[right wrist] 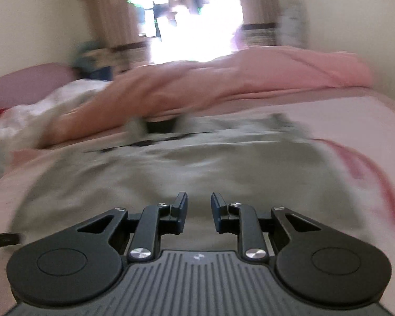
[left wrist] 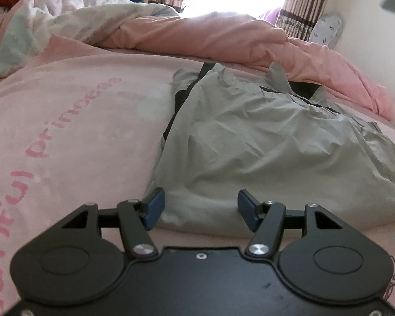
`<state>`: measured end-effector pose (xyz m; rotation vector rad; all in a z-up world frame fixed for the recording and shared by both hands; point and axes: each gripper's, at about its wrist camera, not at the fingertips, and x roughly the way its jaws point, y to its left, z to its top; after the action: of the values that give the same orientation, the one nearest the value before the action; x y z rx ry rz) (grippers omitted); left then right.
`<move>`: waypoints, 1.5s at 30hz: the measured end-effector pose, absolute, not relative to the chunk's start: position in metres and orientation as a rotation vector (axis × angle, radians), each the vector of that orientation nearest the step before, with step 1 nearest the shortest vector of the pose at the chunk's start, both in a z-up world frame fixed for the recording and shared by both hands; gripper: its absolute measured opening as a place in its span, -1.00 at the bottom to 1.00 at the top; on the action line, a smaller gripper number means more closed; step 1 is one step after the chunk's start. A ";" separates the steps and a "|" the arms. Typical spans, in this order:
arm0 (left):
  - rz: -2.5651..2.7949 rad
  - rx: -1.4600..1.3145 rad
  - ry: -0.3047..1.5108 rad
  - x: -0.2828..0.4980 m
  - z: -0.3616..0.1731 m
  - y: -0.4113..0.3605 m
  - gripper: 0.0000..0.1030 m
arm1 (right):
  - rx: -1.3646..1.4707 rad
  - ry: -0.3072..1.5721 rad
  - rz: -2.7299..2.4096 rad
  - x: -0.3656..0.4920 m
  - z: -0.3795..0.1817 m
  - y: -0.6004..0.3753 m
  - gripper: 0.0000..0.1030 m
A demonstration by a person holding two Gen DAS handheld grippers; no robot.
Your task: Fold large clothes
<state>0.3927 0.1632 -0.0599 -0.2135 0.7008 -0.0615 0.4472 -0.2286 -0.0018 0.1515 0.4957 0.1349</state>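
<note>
A large grey-green garment (left wrist: 263, 152) with black trim lies crumpled on the pink bed sheet (left wrist: 73, 137), to the right of centre in the left wrist view. My left gripper (left wrist: 200, 208) is open and empty, its blue pads just over the garment's near edge. In the blurred right wrist view the same garment (right wrist: 187, 166) spreads across the middle. My right gripper (right wrist: 199, 210) is open with a narrower gap, empty, low over the garment's near part.
A bunched pink duvet (left wrist: 223, 42) lies along the far side of the bed, with a white-and-mint quilt (left wrist: 52, 26) at the far left. Curtains (left wrist: 300, 8) and a bright window stand behind. A wall (left wrist: 368, 47) is at the right.
</note>
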 end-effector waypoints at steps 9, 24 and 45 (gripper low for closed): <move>-0.082 -0.250 0.704 0.395 -0.062 0.174 0.21 | 0.044 0.556 0.131 0.453 -0.047 -0.159 -0.43; -0.122 -0.168 0.685 0.462 -0.043 0.138 0.29 | 0.080 0.532 0.108 0.504 -0.022 -0.143 -0.39; -0.008 -0.414 0.676 0.376 -0.037 0.178 0.44 | 0.124 0.492 0.141 0.448 -0.023 -0.146 -0.27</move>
<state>0.3758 0.1777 -0.0372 -0.4136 0.6764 -0.0083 0.4480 -0.1464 -0.0229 0.1238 0.4917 0.1412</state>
